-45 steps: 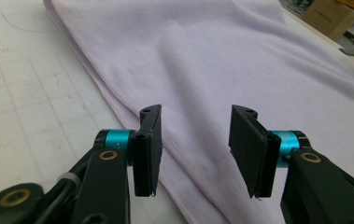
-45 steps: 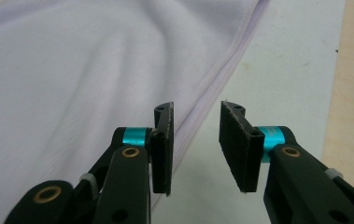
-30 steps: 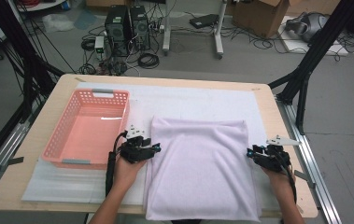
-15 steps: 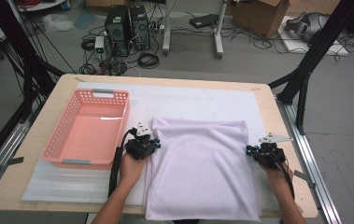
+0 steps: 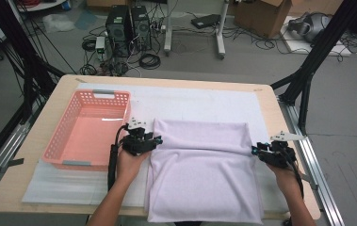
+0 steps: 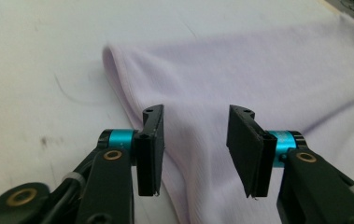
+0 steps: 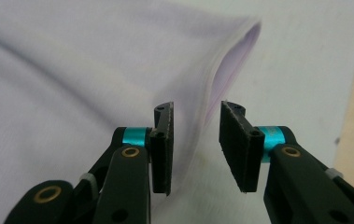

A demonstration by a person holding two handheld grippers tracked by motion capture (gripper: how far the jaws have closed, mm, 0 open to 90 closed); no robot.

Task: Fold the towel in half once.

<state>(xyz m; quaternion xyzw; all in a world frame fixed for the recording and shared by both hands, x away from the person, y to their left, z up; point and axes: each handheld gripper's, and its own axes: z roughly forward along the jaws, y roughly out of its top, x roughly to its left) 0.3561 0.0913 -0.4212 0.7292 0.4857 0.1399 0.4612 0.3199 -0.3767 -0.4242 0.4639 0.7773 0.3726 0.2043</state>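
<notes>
Cloth [image 6: 258, 70] between both grippers' parted jaws

table [image 5: 39, 188] | white mat [image 5: 199, 101] | on mat: pink basket [image 5: 60, 141], lilac cloth [image 5: 204, 174], seemingly folded

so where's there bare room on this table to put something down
Best patch: the white mat beyond the folded lilac cloth, right of the pink basket. Also the mat's near left corner, in front of the basket, and inside the basket itself. It is crowded at the cloth's two side edges, where the left gripper and right gripper sit.
</notes>
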